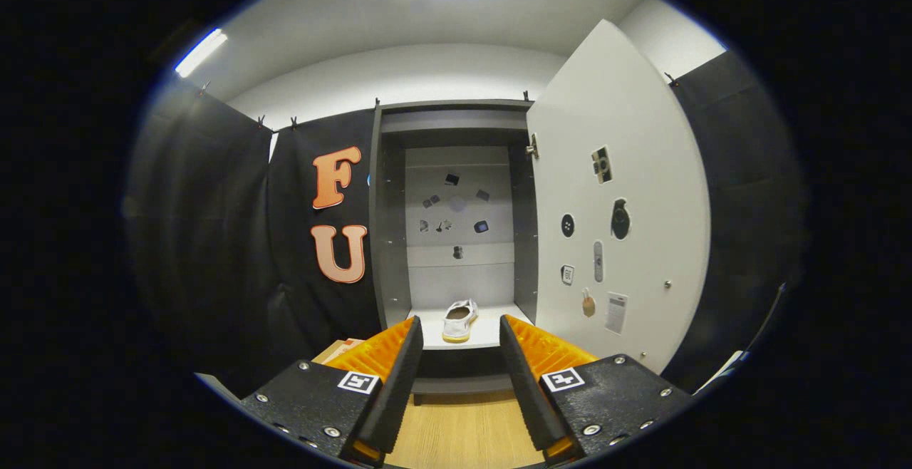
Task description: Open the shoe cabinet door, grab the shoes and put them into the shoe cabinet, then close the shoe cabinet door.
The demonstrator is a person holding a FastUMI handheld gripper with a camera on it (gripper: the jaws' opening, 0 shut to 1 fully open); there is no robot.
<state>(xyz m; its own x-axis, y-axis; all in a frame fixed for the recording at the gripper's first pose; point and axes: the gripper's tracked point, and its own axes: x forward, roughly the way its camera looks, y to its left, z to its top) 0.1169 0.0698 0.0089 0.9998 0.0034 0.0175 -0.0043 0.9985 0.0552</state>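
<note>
Straight ahead, the cabinet (456, 227) is standing open, its door (627, 191) swinging out to the right with the inner face turned toward the camera. One pale shoe (459, 321) is sitting on the cabinet's shelf (491, 333), heel toward the fingers, its yellowish sole showing along the bottom edge. It is lying beyond the gripper (459, 373), framed by the gap between the two fingers, and nothing is touching it.

The jaws are standing wide apart and holding nothing; only the wooden floor (463, 433) is showing between them. Each finger block is carrying a square black-and-white marker (358, 382) on top.

Small stickers (620, 219) are dotting the door's inner face, and a white paper label (616, 312) is hanging low on it, but its print is too small to read. More little stickers are scattered across the cabinet's back panel (459, 269), equally unreadable. A metal hinge (532, 147) is showing at the door's upper corner.
</note>
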